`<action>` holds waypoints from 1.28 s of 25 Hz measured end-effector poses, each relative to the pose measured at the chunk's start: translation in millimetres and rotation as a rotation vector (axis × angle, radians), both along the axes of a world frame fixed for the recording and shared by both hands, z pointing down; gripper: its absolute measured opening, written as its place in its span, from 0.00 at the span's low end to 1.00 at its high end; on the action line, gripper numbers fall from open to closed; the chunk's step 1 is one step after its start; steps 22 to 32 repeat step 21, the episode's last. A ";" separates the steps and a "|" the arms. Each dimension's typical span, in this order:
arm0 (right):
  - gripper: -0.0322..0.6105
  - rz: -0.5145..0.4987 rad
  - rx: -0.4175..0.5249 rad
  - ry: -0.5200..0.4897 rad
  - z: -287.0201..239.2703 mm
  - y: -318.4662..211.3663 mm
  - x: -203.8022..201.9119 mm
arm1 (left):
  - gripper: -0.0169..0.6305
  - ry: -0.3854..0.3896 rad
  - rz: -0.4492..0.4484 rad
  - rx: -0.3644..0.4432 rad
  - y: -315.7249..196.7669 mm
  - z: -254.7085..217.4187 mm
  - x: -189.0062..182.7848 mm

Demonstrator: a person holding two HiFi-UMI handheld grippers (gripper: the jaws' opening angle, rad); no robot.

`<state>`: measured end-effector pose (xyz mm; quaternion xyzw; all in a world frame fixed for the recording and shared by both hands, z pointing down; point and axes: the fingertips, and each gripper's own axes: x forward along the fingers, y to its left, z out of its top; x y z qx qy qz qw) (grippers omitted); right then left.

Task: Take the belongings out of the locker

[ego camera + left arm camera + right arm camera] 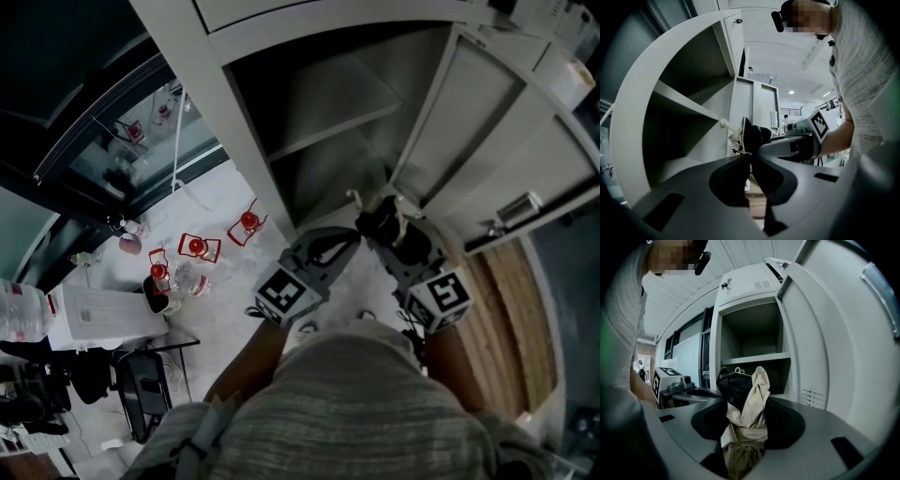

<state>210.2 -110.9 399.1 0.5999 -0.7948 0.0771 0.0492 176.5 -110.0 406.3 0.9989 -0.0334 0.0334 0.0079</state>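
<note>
- The right tool (740, 427) is clamped on a bundle (757, 390) of beige and black cloth. Its jaws pinch the beige folds low down, and the rest of the cloth stands up above them in the middle of the right gripper view.
- The left tool (750, 155) has its jaws closed tip to tip with nothing between them. In the head view it sits just left of the bundle.
- The bundle hangs at the centre of the head view, in front of the locker (225, 122). We judge it to be outside the opening and below the shelf (328, 122).
- The compartments we can see, in the upper middle of the head view, look bare. The door (487, 141) stands wide open at the right.
- We take the step in hand to be carrying the bundle away from the locker.
- To do it well, we keep the right tool squeezed hard, since it grips only a fistful of folds and soft cloth can slide out.
- We draw the bundle straight back toward the bottom of the head view and keep it off the door edge at the right, where a loose flap could snag.
- If the black part sags, we can open the left tool and take hold of it from the left, so both tools share the load.
- We cannot tell yet which surface the bundle will go on.
</note>
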 end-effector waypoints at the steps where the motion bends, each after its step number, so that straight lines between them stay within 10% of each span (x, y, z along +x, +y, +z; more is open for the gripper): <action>1: 0.37 -0.005 0.000 0.000 -0.6 0.2 -1.2 | 0.03 0.001 -0.001 0.000 0.2 -0.3 -0.2; 32: 0.37 -0.048 -0.013 0.006 -1.4 0.7 -7.8 | 0.03 -0.006 -0.053 -0.022 -1.3 2.9 -5.8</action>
